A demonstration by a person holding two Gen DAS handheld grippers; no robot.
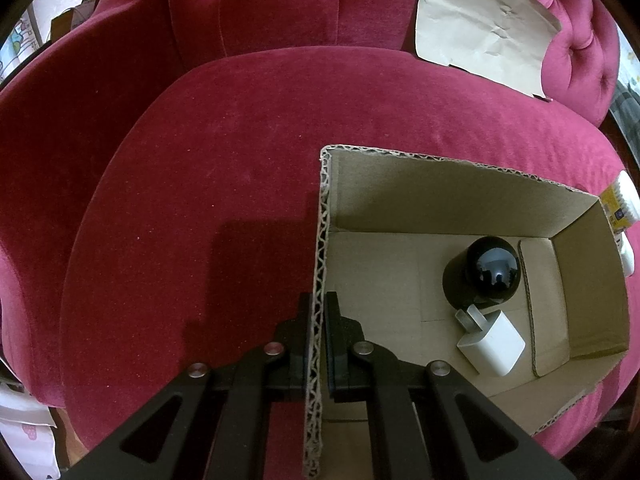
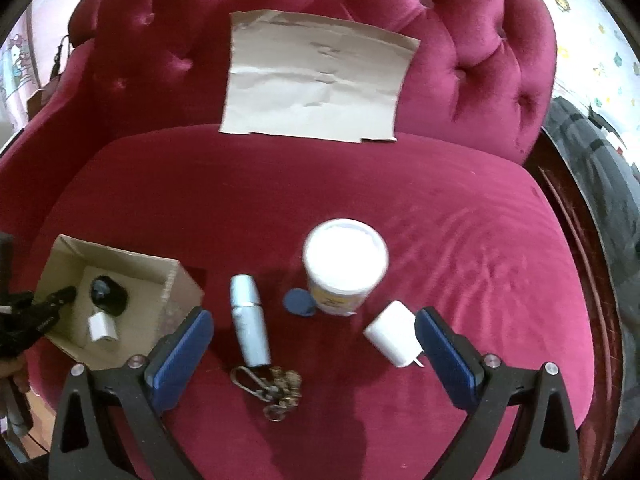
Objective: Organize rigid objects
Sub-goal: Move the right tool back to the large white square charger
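Note:
An open cardboard box sits on a red velvet seat. Inside lie a black round object and a white charger. My left gripper is shut on the box's left wall. The box also shows in the right wrist view, with the left gripper at its edge. My right gripper is open above the seat. Between and ahead of its fingers lie a light blue bottle, a bunch of keys, a white-lidded tub, a dark blue disc and a second white charger.
A creased sheet of brown paper leans against the tufted backrest; it also shows in the left wrist view. A yellow and white container stands just beyond the box's right wall. The seat's front edge is close to both grippers.

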